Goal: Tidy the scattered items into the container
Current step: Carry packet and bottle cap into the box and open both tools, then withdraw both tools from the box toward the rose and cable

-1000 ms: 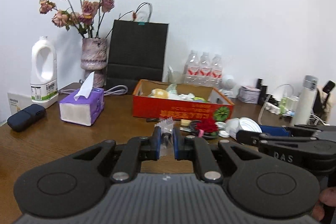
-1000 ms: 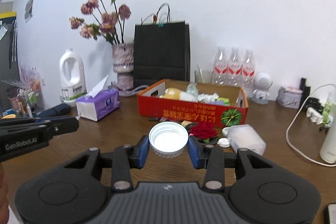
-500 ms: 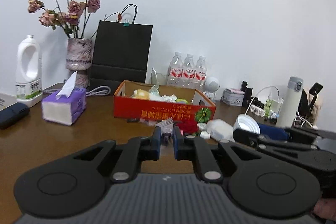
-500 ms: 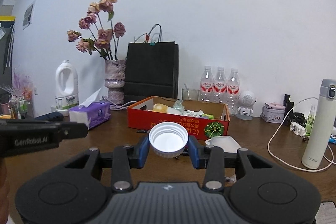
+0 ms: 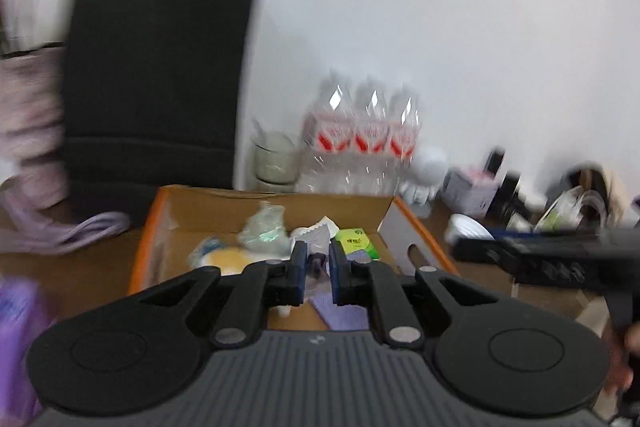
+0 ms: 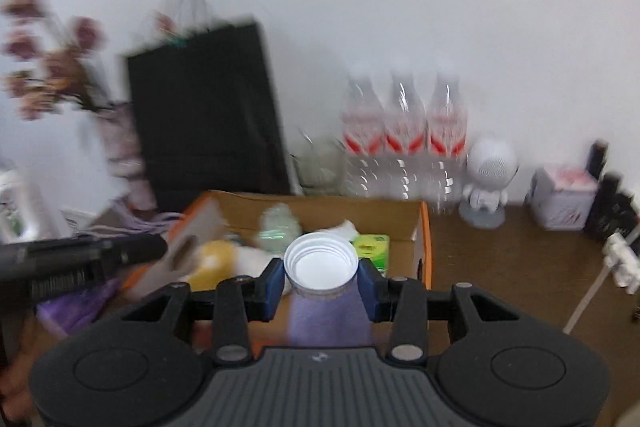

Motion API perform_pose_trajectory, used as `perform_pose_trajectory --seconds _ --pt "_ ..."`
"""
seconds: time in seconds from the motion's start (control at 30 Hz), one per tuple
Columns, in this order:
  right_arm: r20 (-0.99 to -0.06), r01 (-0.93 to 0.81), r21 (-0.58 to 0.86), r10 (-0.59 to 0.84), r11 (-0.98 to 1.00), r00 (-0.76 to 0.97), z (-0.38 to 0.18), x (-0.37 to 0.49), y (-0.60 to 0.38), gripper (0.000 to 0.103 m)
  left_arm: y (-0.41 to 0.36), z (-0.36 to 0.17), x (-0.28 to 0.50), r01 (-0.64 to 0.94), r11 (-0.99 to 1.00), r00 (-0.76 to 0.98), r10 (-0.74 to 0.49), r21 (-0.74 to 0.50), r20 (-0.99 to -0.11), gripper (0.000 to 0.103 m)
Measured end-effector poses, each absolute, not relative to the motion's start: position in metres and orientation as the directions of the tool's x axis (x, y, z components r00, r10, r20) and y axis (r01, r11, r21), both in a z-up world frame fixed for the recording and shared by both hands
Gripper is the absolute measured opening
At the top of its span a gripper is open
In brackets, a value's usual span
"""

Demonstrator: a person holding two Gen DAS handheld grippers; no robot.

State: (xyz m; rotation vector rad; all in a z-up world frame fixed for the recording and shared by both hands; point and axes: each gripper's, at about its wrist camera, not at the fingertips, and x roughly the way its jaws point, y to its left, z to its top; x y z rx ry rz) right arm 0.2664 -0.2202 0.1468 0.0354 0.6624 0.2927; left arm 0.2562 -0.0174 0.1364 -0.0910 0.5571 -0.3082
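Observation:
The orange cardboard box [image 5: 144,227] [image 6: 425,239] sits open on the brown table and holds several items, among them a yellow bun [image 5: 226,261] and a green packet [image 5: 358,241]. My left gripper [image 5: 318,269] hangs over the box, shut on a small clear packet [image 5: 318,263] with something dark in it. My right gripper [image 6: 321,277] is over the box too, shut on a white plastic lid [image 6: 321,263]. The right gripper also shows at the right in the left wrist view [image 5: 540,257]. Both views are blurred.
A black paper bag [image 5: 156,87] stands behind the box, with a vase of dried flowers [image 6: 116,147] to its left. Three water bottles [image 6: 404,131], a white round figurine [image 6: 488,179], a glass cup [image 5: 276,157] and small boxes line the back wall. A purple tissue box [image 5: 16,327] lies at left.
Both grippers have moved forward and up from the table's front to above the open box, still holding the packet and the lid. The box now fills the middle of both views.

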Motion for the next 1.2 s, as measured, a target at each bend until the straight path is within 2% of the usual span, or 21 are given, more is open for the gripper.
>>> perform_pose_trajectory --seconds 0.17,0.33,0.4,0.43,0.5,0.6,0.67,0.73,0.77,0.8,0.9,0.97,1.03,1.1,1.2 --pt "-0.801 -0.205 0.049 0.161 0.978 0.576 0.098 0.371 -0.204 0.039 -0.059 0.088 0.358 0.247 0.952 0.649 -0.302 -0.183 -0.698 0.012" --pt "-0.873 -0.253 -0.119 0.02 0.96 0.487 0.06 0.405 -0.188 0.039 -0.073 0.053 0.398 0.189 0.965 0.574 -0.26 -0.183 -0.776 0.015" --pt "-0.885 -0.286 -0.118 0.03 0.951 0.464 0.055 0.412 -0.186 0.043 -0.071 0.047 0.4 0.185 0.964 0.559 -0.264 -0.192 -0.786 0.021" --pt "-0.891 -0.296 -0.108 0.04 0.949 0.453 0.056 0.413 -0.186 0.045 -0.069 0.047 0.399 0.2 0.958 0.552 -0.284 -0.206 -0.784 0.026" --pt "-0.888 -0.296 -0.089 0.059 0.951 0.457 0.066 0.412 -0.187 0.057 -0.064 0.059 0.393 0.219 0.954 0.564 -0.293 -0.203 -0.772 0.031" --pt "-0.861 -0.277 -0.055 0.095 0.959 0.499 0.09 0.403 -0.193 0.07 -0.055 0.085 0.382 0.213 0.962 0.598 -0.268 -0.172 -0.756 0.048" --pt "-0.852 -0.265 0.001 0.139 0.964 0.504 0.103 0.394 -0.196 0.073 -0.047 0.102 0.373 0.185 0.971 0.612 -0.234 -0.151 -0.755 0.055" --pt "-0.844 -0.255 0.05 0.177 0.966 0.506 0.113 0.382 -0.198 0.074 -0.04 0.115 0.362 0.149 0.983 0.623 -0.179 -0.11 -0.761 0.066" --pt "-0.837 -0.242 0.07 0.189 0.968 0.514 0.117 0.375 -0.199 0.077 -0.036 0.118 0.356 0.131 0.988 0.628 -0.148 -0.084 -0.764 0.076" --pt "-0.828 -0.222 0.084 0.193 0.971 0.527 0.119 0.367 -0.2 0.078 -0.033 0.121 0.347 0.109 0.993 0.642 -0.111 -0.053 -0.759 0.08" --pt "-0.756 -0.159 0.116 0.191 0.98 0.626 0.125 0.325 -0.202 0.079 -0.024 0.123 0.298 0.034 0.998 0.76 0.01 0.055 -0.649 0.085" --pt "-0.636 -0.136 0.122 0.182 0.983 0.75 0.124 0.281 -0.201 0.079 -0.019 0.118 0.253 0.002 0.997 0.856 0.036 0.073 -0.515 0.088" --pt "-0.507 -0.123 0.104 0.159 0.987 0.847 0.118 0.238 -0.198 0.085 -0.01 0.113 0.209 0.016 1.0 0.921 -0.007 0.019 -0.39 0.093" --pt "-0.418 -0.129 0.087 0.154 0.988 0.895 0.112 0.207 -0.195 0.086 -0.006 0.11 0.183 0.015 1.0 0.942 -0.021 -0.02 -0.336 0.093" --pt "-0.395 -0.109 0.069 0.127 0.992 0.91 0.114 0.182 -0.194 0.086 -0.007 0.115 0.157 0.008 1.0 0.947 -0.006 0.006 -0.321 0.095"
